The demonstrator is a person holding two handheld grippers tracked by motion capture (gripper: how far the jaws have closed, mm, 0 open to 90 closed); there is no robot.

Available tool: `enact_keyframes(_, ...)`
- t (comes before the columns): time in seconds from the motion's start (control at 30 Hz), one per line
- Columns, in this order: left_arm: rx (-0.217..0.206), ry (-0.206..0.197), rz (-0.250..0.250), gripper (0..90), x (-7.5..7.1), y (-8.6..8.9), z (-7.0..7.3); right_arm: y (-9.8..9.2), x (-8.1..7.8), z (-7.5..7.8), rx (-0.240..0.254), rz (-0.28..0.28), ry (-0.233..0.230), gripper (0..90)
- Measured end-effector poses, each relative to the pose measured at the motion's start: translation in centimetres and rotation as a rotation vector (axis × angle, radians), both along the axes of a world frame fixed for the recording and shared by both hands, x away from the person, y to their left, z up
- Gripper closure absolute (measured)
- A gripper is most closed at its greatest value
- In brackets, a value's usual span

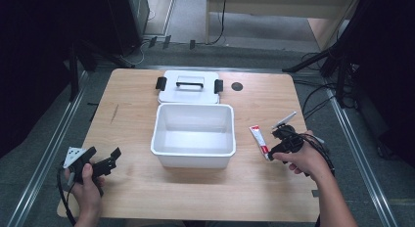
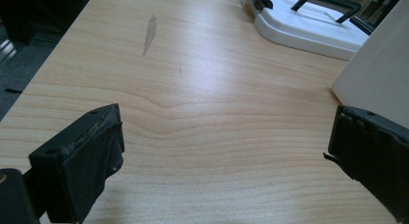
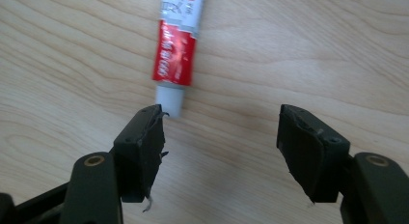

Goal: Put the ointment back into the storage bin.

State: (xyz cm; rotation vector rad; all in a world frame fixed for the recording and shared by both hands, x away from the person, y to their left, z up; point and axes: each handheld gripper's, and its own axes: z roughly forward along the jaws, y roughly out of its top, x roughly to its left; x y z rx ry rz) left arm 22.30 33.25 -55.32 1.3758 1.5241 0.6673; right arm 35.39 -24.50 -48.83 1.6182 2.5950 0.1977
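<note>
On the wooden table (image 1: 132,188) in the high view, a white bin (image 1: 193,135) sits in the middle with its lid (image 1: 189,86) just behind it. A red and white tube (image 1: 259,141) lies right of the bin, just beside the right gripper (image 1: 283,137). The left gripper (image 1: 108,159) is near the table's front left corner, jaws apart.

Left gripper view: jaws spread wide over bare wood, the lid (image 2: 308,23) far ahead.

Right gripper view: jaws apart and holding nothing; the tube (image 3: 177,50) lies just ahead, its white cap (image 3: 170,101) at the left jaw's tip.
</note>
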Motion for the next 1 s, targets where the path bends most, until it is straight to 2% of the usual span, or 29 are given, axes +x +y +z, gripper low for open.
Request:
enact_keyframes(0.1,-0.001,0.003,-0.005,0.0,0.0,0.0,0.0,0.8,0.3,0.1,-0.017,0.047,0.000,40.0)
enact_keyframes(0.23,-0.002,0.009,-0.014,0.0,0.1,0.0,0.0,1.5,0.9,0.1,-0.037,0.063,0.014,41.9)
enact_keyframes(0.3,0.000,0.011,-0.016,0.0,0.1,0.0,0.0,2.1,1.4,0.2,-0.057,0.051,0.015,42.5)
enact_keyframes(0.47,-0.006,0.014,-0.020,0.0,0.1,0.1,0.0,3.3,2.4,0.0,-0.060,0.051,0.031,45.4)
enact_keyframes(0.57,-0.006,0.017,-0.025,0.0,0.2,0.1,0.0,3.8,2.9,-0.2,-0.061,0.020,0.047,43.5)
enact_keyframes(0.67,-0.006,0.019,-0.028,0.0,0.2,0.1,0.0,4.2,3.4,-0.5,-0.064,0.005,0.052,49.3)
enact_keyframes(0.7,-0.007,0.018,-0.028,0.0,0.2,0.1,0.0,4.6,3.7,-0.5,-0.061,-0.030,0.061,51.9)
enact_keyframes(0.73,-0.007,0.018,-0.028,0.0,0.2,0.1,0.0,4.7,3.9,-0.6,-0.060,-0.041,0.065,52.8)
enact_keyframes(1.0,-0.010,0.018,-0.030,0.0,0.2,0.1,0.0,5.2,4.8,-1.1,-0.060,-0.086,0.103,62.1)
